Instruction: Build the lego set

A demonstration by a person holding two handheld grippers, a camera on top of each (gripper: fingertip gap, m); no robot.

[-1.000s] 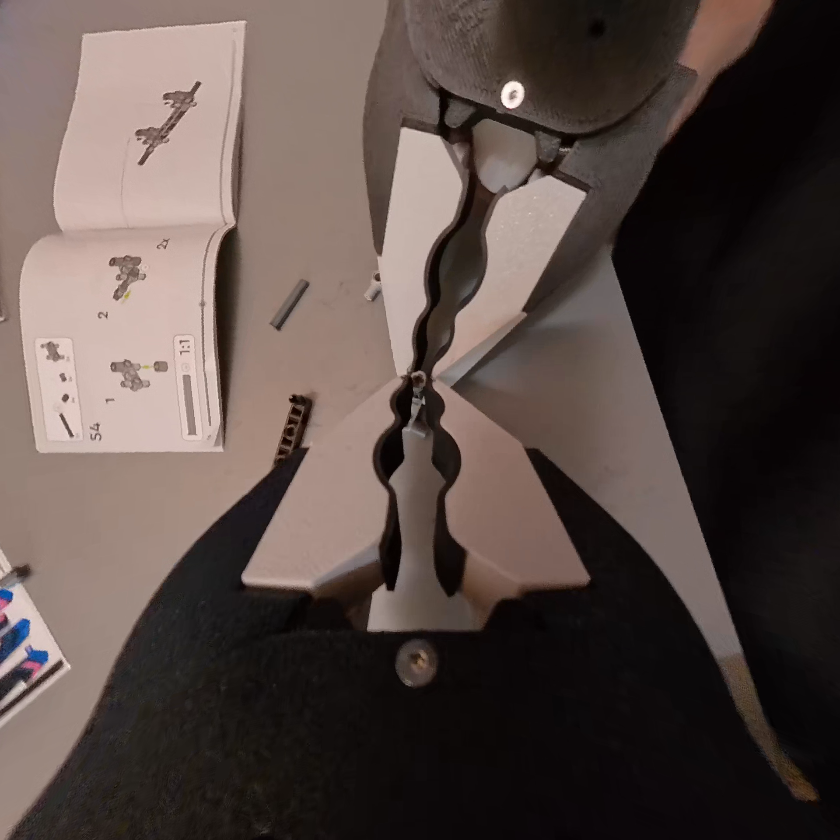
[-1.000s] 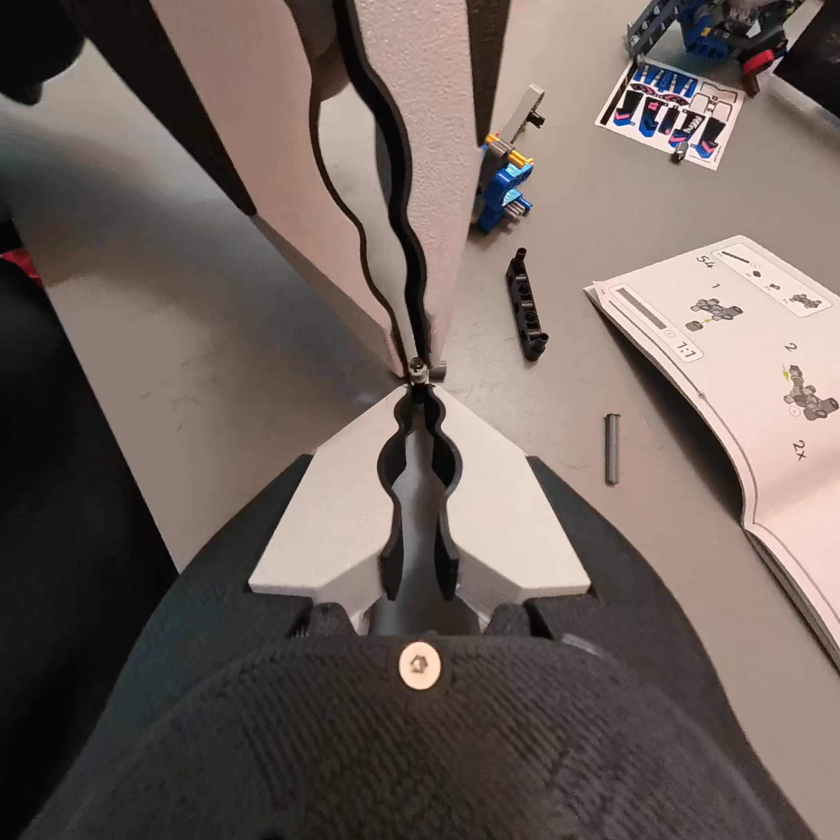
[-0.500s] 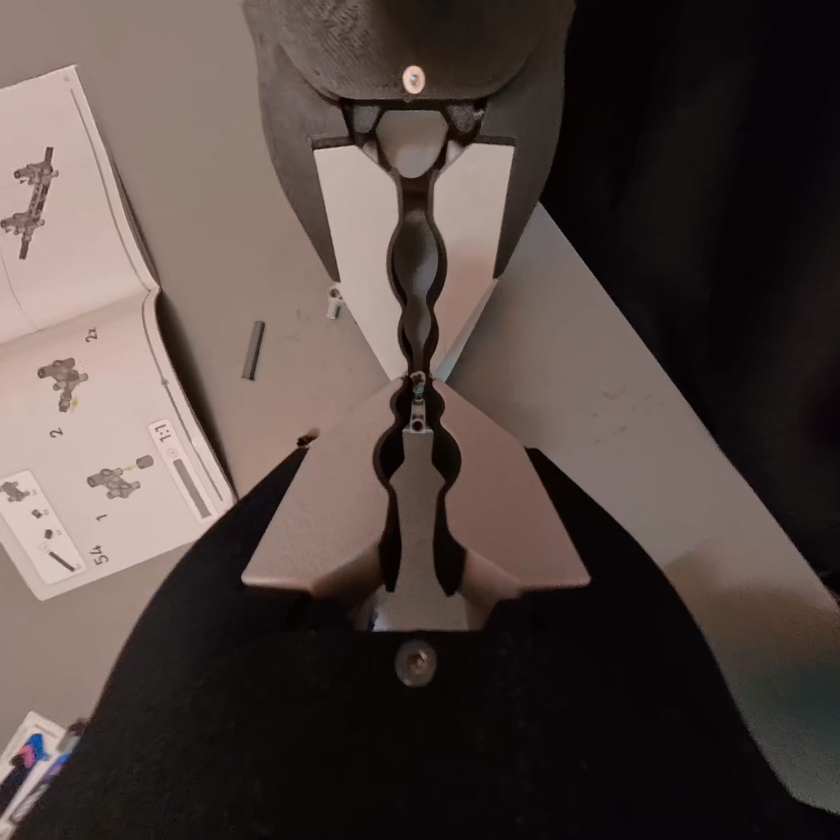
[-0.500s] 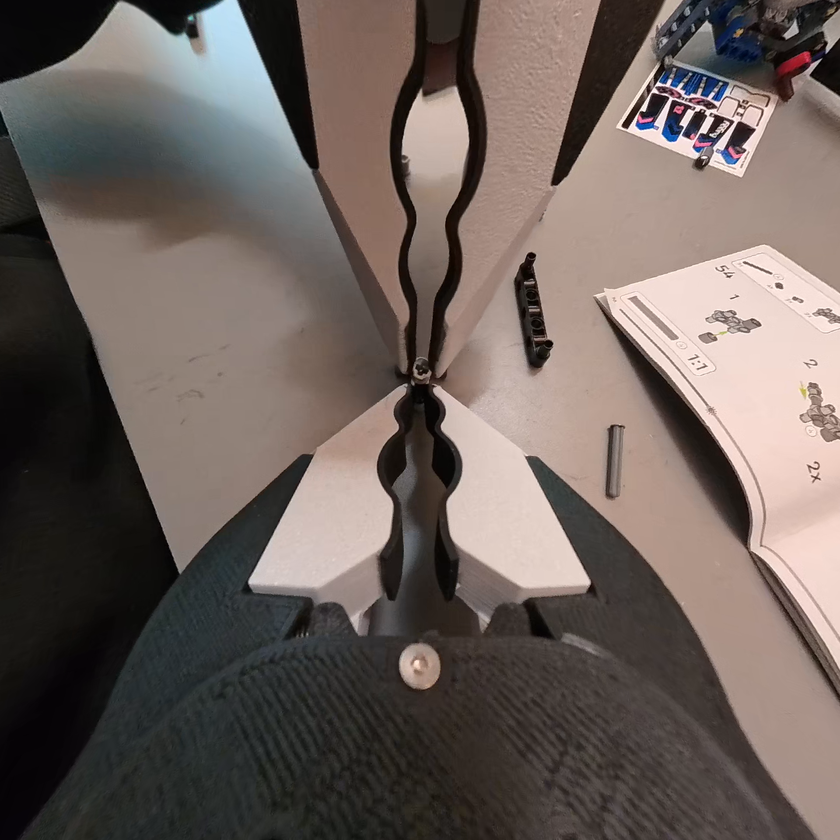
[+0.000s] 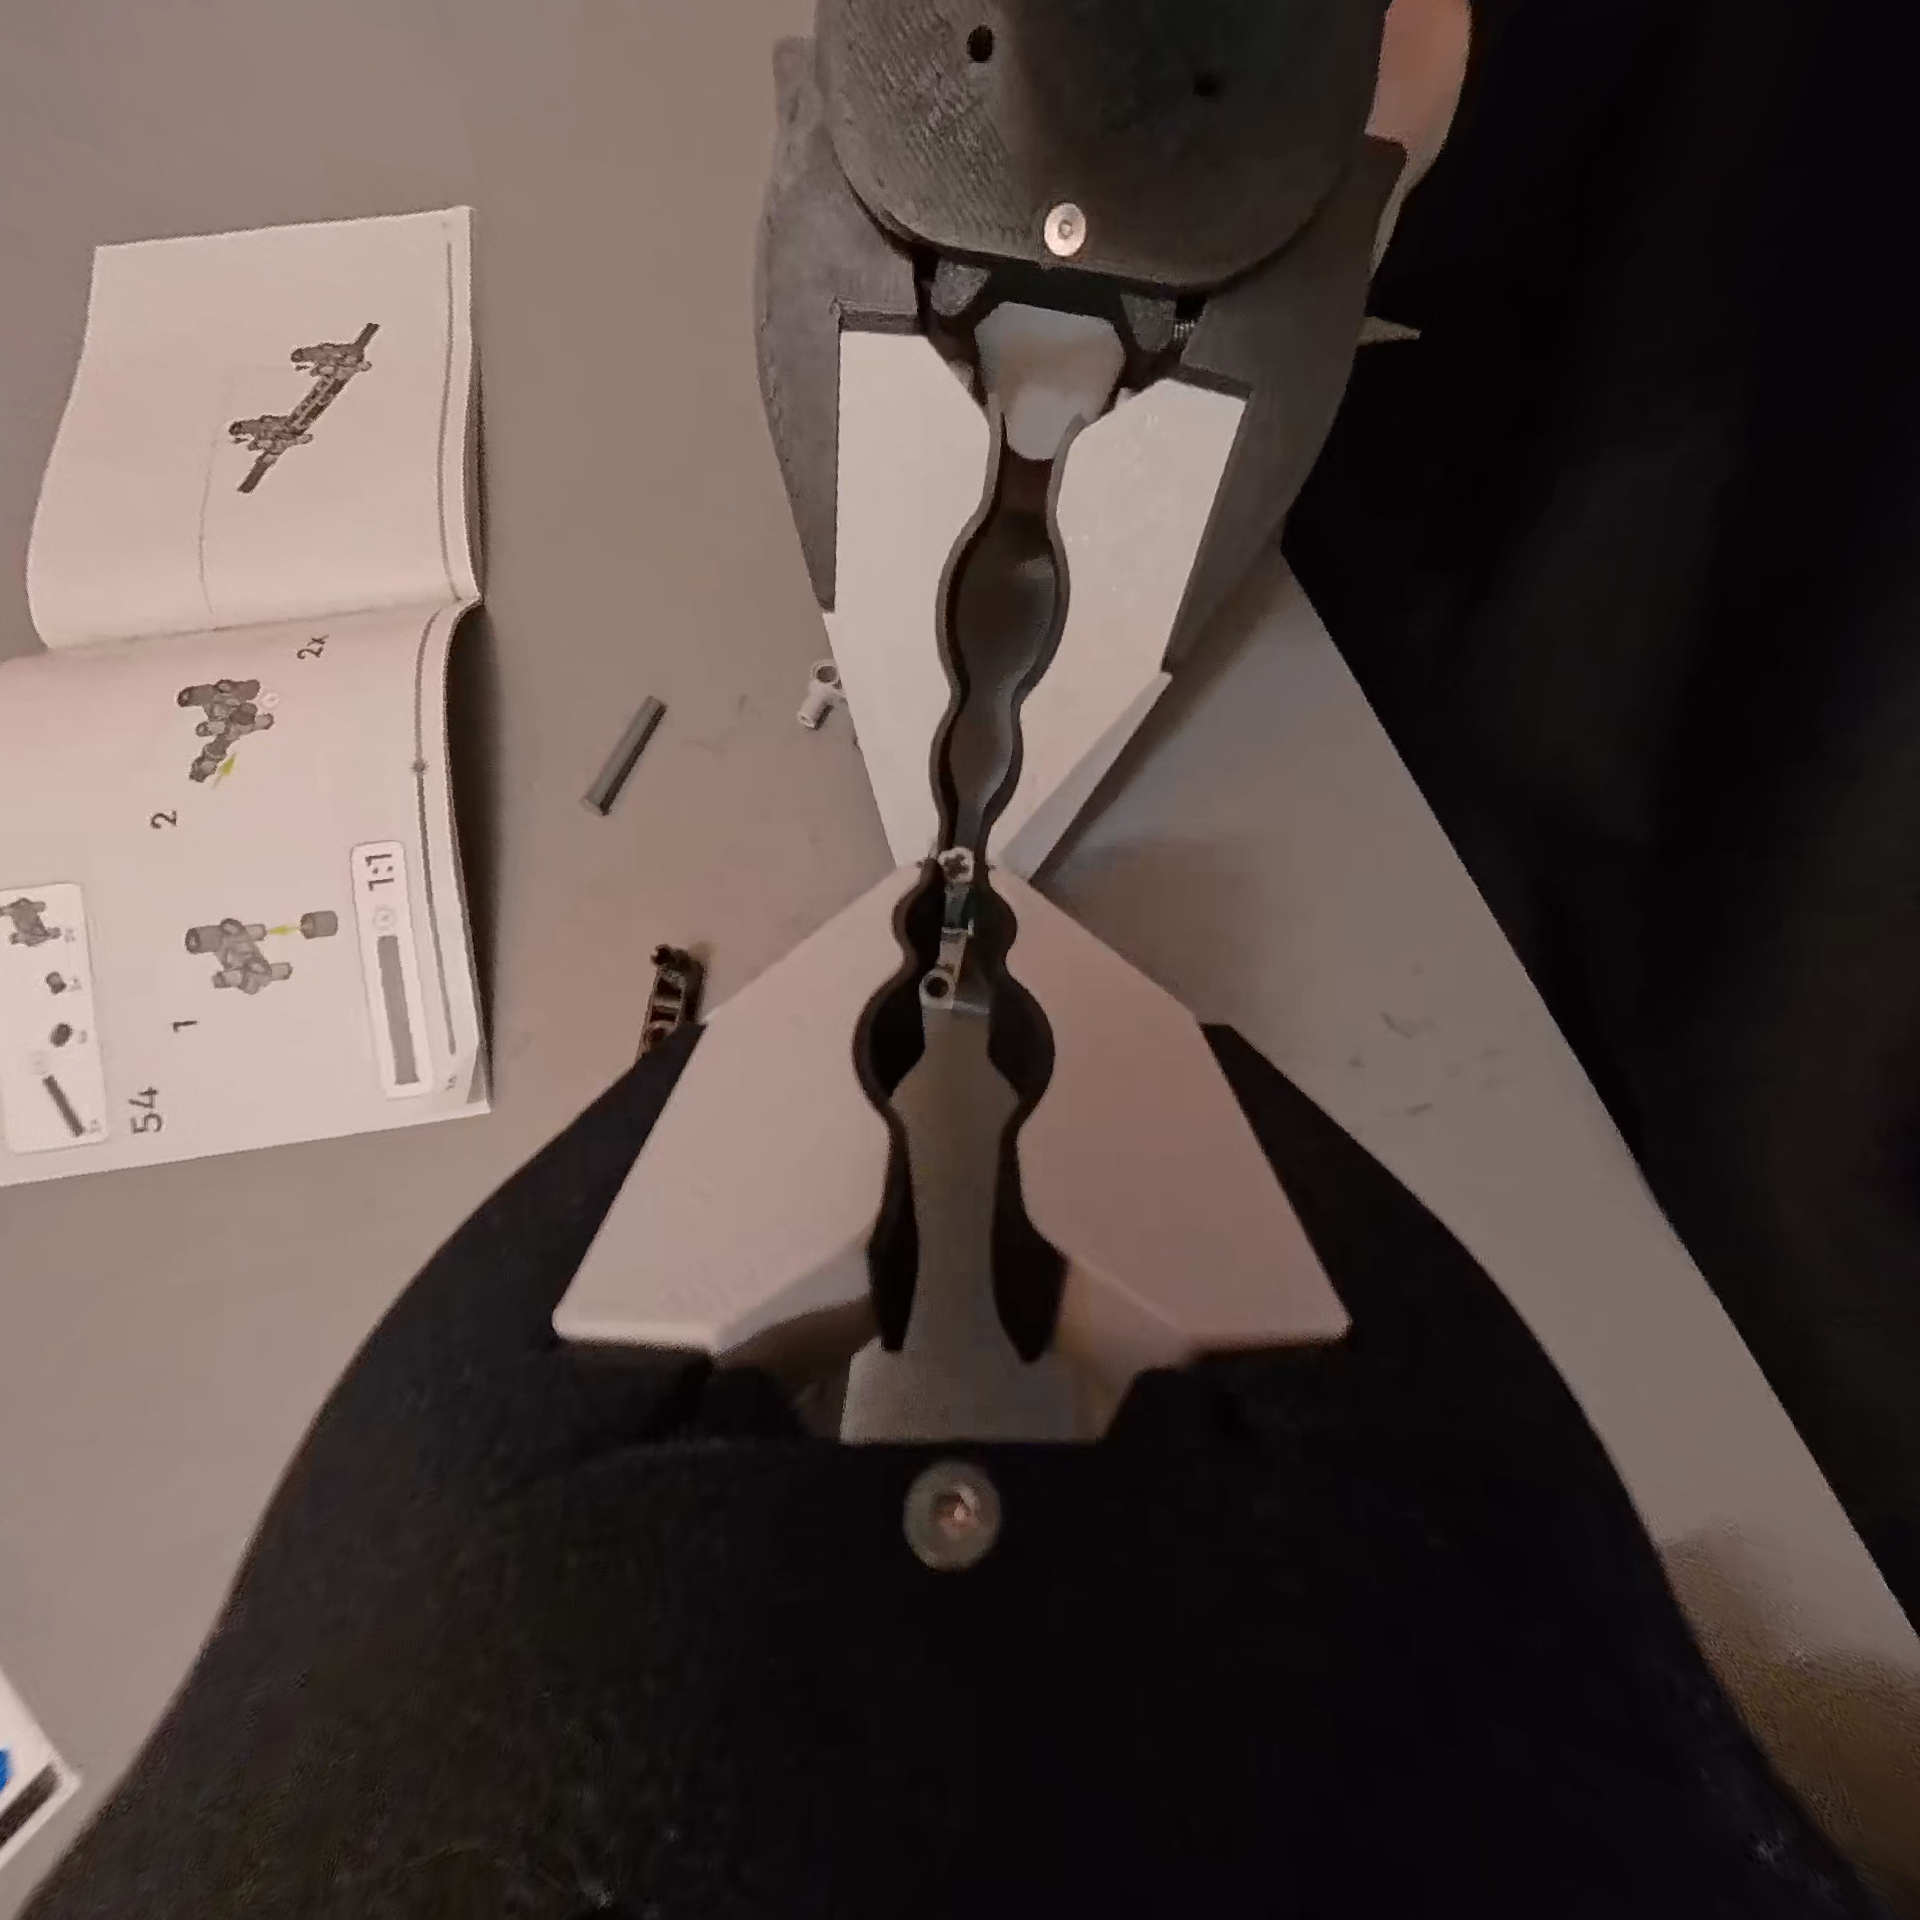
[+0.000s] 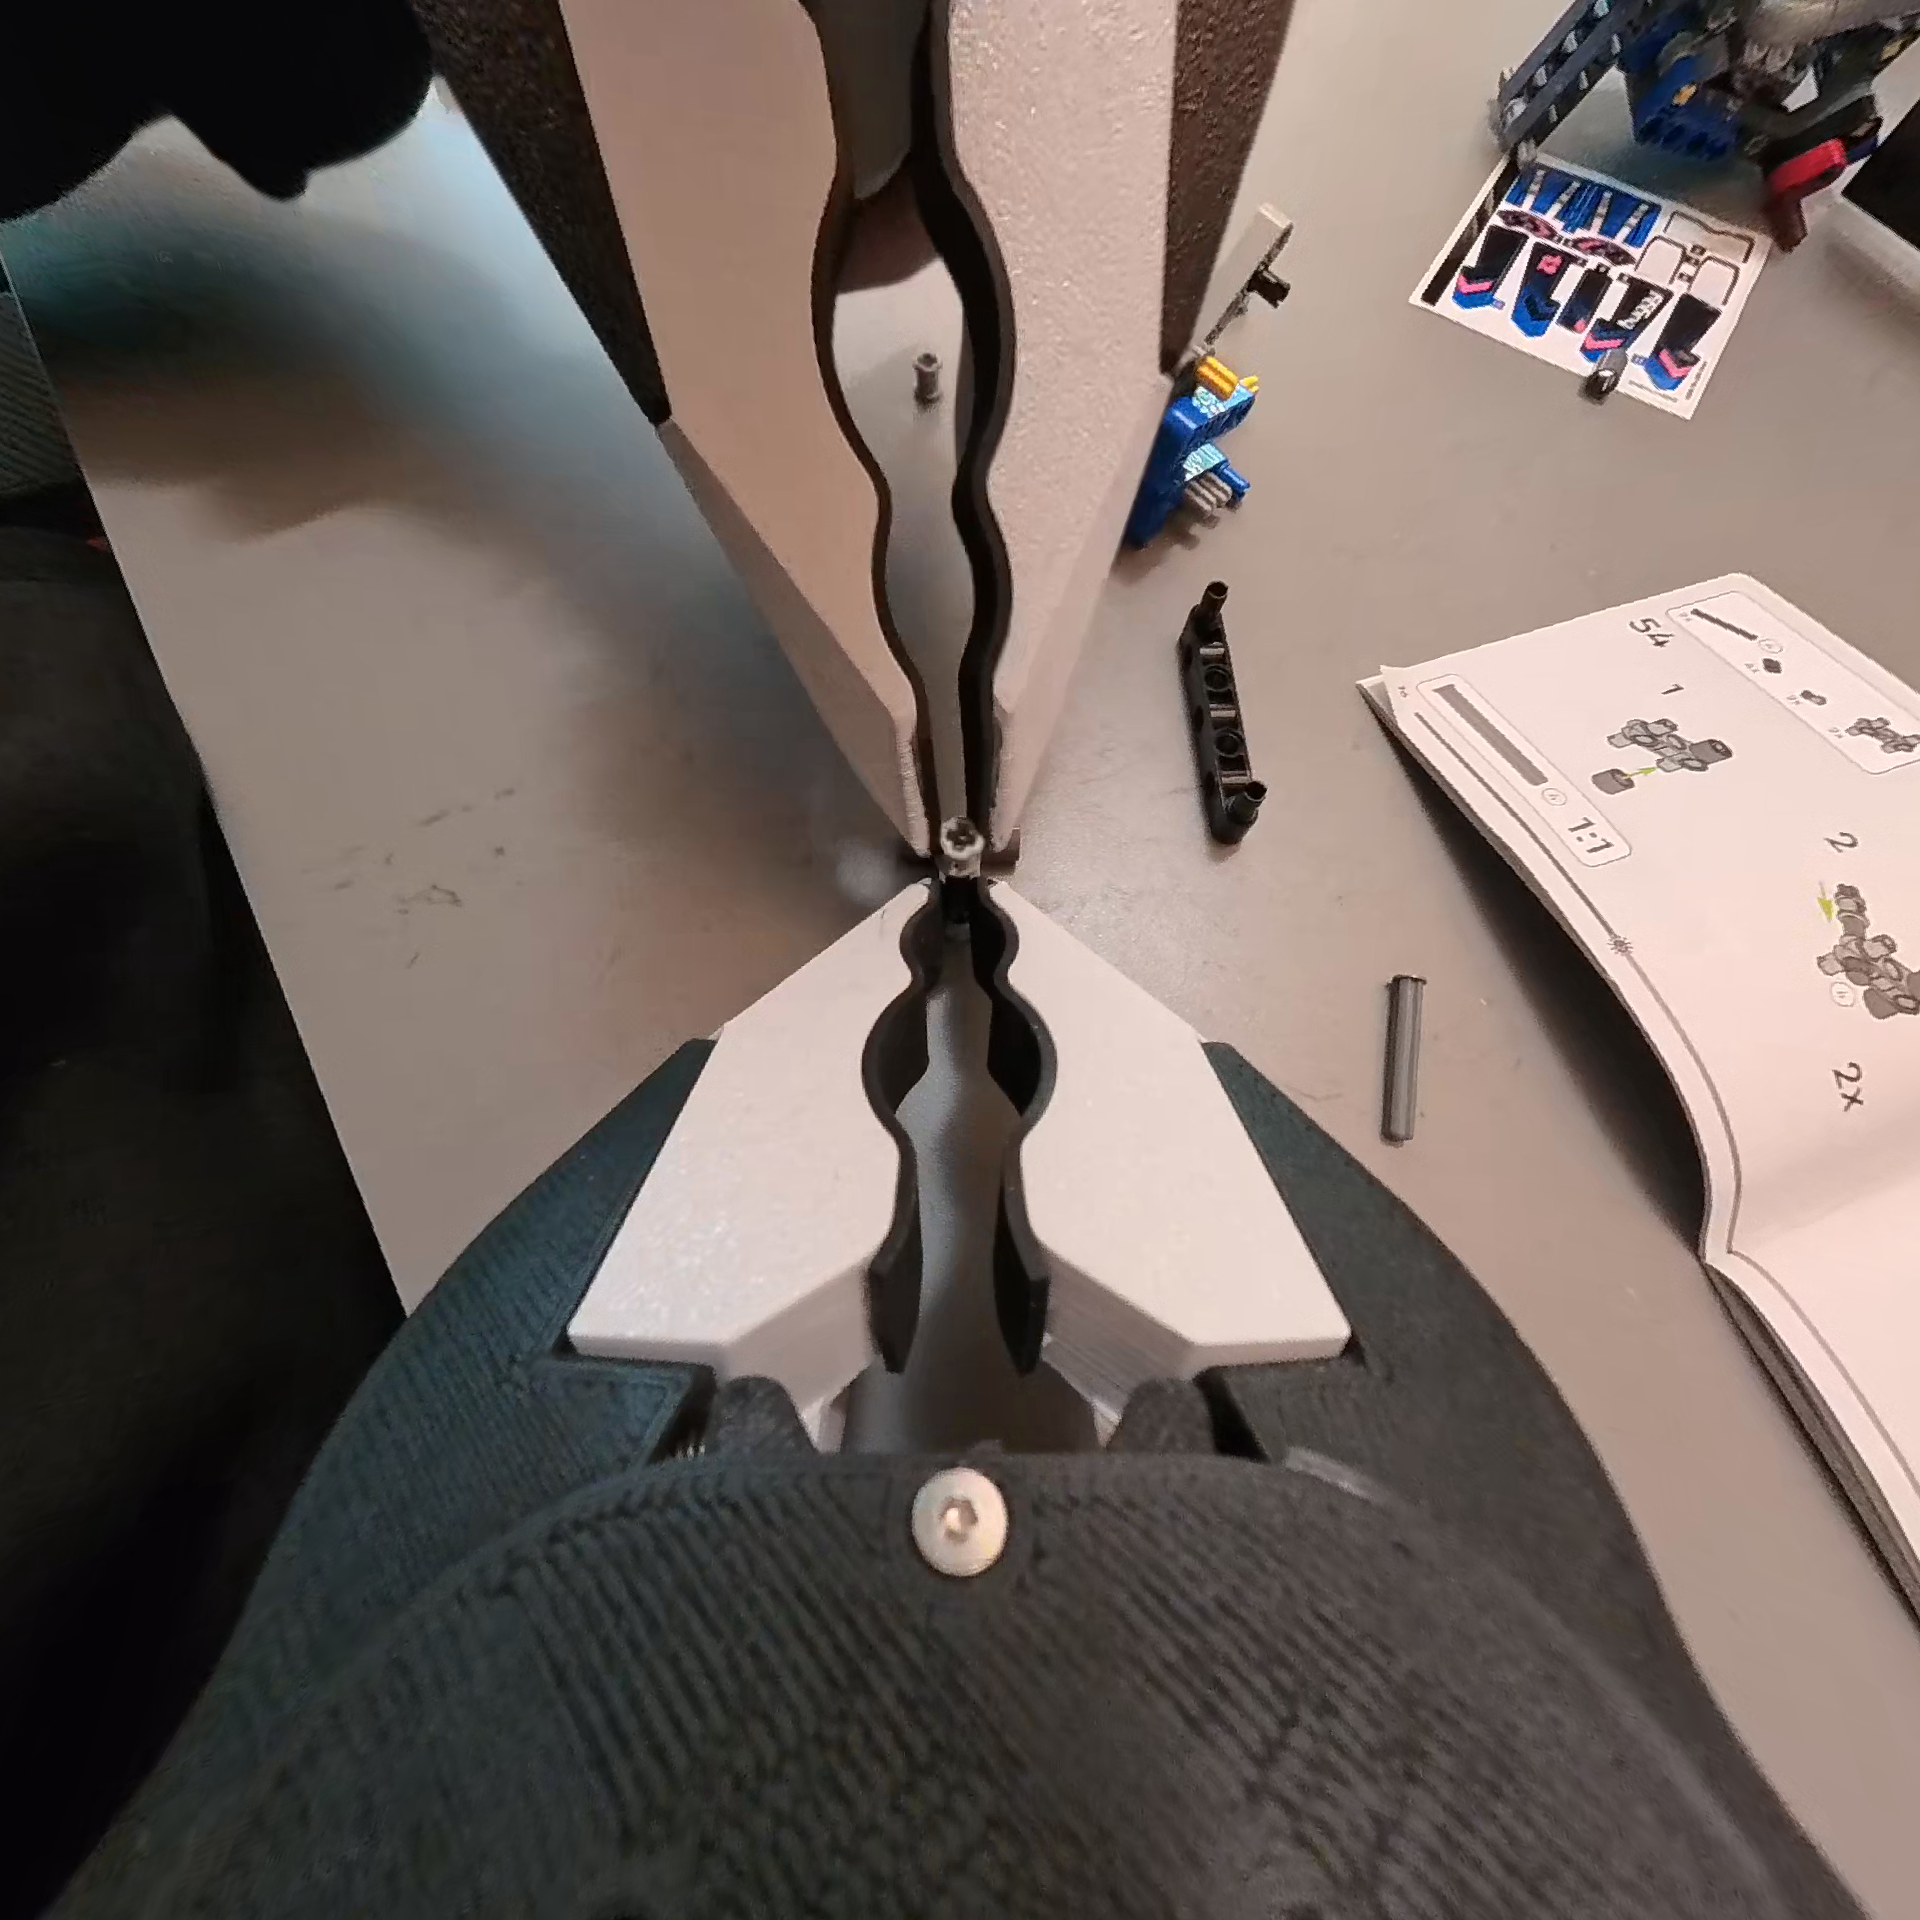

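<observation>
Closest to the lens, the left gripper [image 5: 953, 904] was clamped on a small grey connector piece [image 5: 948, 961] whose round holed end showed between its dark pads. Tip to tip against it stood the right gripper [image 6: 956, 902], its jaws pressed together on something dark and small that I could not make out, and a light grey pin end [image 6: 959, 837] sat right at the meeting point. Both tools hung above a grey table [image 6: 436, 727] near its edge. Just beyond the tips lay a black holed beam [image 6: 1222, 717], and near it a dark grey axle [image 6: 1403, 1058] beside the open instruction booklet [image 6: 1683, 935]. A small white connector [image 5: 821, 707] rested close to the right gripper's finger in the left wrist view. Farther off sat a blue sub-assembly [image 6: 1190, 457], partly hidden behind the left gripper, then a sticker sheet [image 6: 1590, 281], and at the far corner a larger blue built model [image 6: 1818, 94].
</observation>
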